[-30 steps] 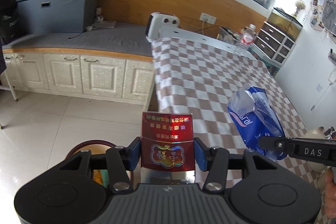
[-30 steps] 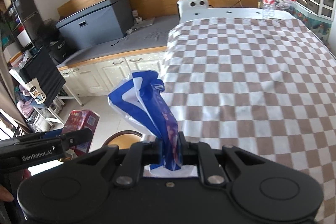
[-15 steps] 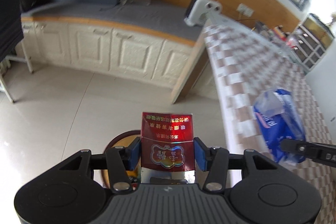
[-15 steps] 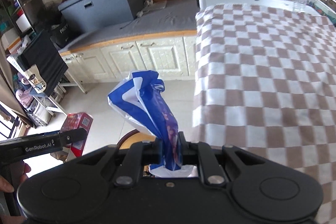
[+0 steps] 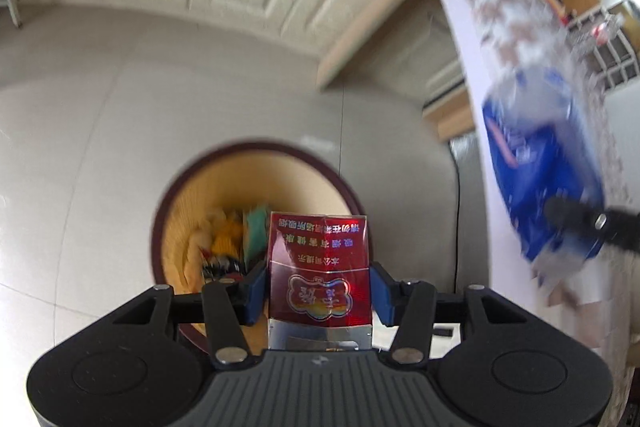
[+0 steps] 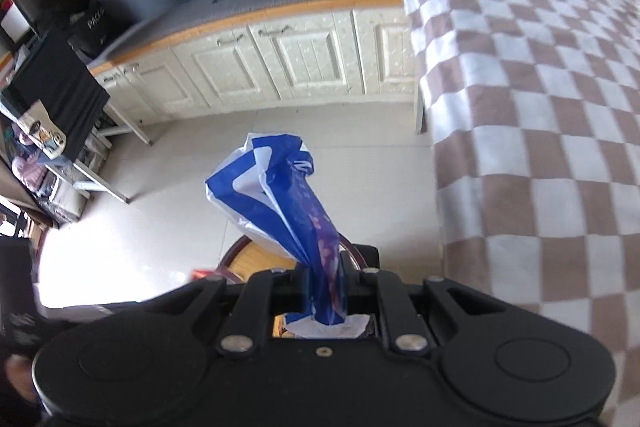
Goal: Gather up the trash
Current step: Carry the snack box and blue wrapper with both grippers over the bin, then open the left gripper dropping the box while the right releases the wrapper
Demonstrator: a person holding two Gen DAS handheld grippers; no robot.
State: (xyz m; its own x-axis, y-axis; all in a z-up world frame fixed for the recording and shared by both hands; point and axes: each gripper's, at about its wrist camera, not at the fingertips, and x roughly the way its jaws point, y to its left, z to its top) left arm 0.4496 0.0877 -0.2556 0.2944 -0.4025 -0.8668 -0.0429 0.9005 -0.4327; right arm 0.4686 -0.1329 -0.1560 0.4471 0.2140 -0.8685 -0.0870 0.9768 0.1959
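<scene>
My left gripper (image 5: 319, 281) is shut on a red cigarette pack (image 5: 319, 267) and holds it above the open mouth of a round wicker trash bin (image 5: 208, 183) on the floor; the bin holds several pieces of litter. My right gripper (image 6: 323, 287) is shut on a crumpled blue-and-white plastic wrapper (image 6: 280, 195), which stands up from the jaws. The bin's rim (image 6: 232, 255) shows just below the wrapper in the right wrist view. The wrapper also shows blurred at the right of the left wrist view (image 5: 540, 163).
A checkered brown-and-white cloth (image 6: 540, 87) covers the bed at the right. Cream cabinets (image 6: 280, 63) under a grey-topped bench line the far side of the tiled floor (image 5: 100, 115). A dark rack (image 6: 52, 87) stands at the left.
Both grippers have tilted down and moved from over the bed to over the floor. The bin has come fully into the left wrist view, under the red pack. Both grips are unchanged.
</scene>
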